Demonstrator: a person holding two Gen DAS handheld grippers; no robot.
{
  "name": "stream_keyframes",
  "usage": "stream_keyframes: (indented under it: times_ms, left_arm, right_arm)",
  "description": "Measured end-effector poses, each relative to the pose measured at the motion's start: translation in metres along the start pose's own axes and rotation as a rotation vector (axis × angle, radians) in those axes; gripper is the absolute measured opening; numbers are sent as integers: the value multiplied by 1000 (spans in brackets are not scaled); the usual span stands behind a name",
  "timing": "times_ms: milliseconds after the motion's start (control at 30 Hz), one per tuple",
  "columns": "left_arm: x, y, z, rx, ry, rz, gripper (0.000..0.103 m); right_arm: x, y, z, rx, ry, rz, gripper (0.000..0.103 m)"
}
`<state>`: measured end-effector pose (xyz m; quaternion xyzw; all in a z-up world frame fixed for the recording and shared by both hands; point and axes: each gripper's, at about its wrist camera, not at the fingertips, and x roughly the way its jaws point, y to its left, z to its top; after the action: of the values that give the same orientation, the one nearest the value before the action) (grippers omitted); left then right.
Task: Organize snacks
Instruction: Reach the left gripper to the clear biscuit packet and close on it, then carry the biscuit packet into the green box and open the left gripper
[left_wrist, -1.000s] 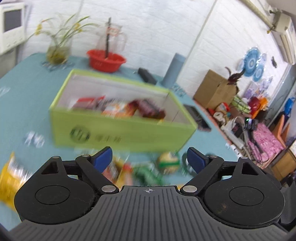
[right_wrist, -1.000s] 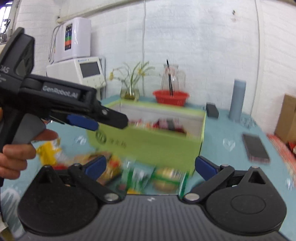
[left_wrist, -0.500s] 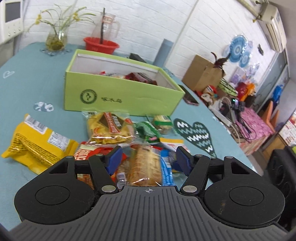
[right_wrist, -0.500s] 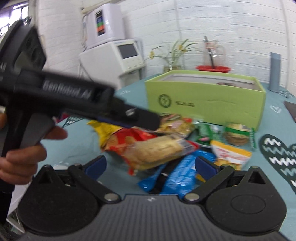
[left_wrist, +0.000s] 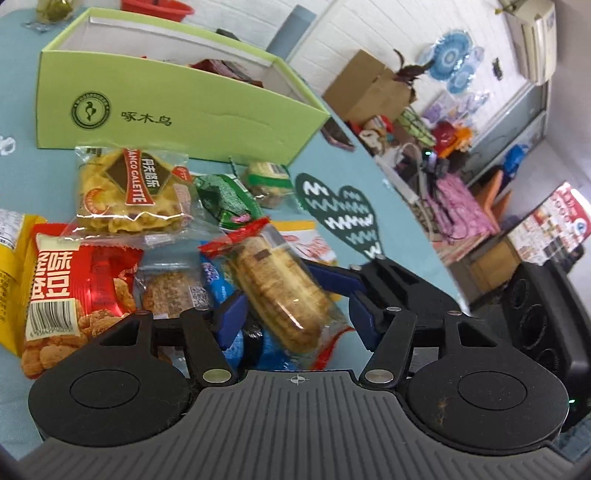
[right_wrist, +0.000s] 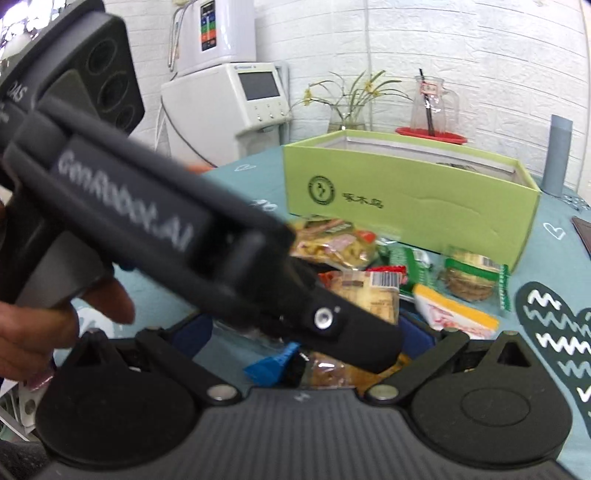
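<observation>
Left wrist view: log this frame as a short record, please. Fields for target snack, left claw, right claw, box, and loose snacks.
target snack: clear-wrapped biscuit stack, lying on the pile
left claw: open, fingers either side of the biscuit stack
right claw: open, low over the pile, partly hidden by the left tool
box: green box open, some snacks inside
loose snacks: galette pack, red pack and others on the teal table
</observation>
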<state>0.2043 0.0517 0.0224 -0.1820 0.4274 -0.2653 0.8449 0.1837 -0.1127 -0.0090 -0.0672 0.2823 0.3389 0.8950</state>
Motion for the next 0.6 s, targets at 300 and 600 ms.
stream_keyframes:
  times_ms: [300, 600]
  left_arm:
    - [6, 3, 4, -33, -18, 17, 44]
    - [11, 7, 9, -70, -19, 13, 44]
  right_arm:
    - [-13, -18, -9, 125, -38, -1, 101]
    - [-18, -32, -6, 159, -42, -16, 62]
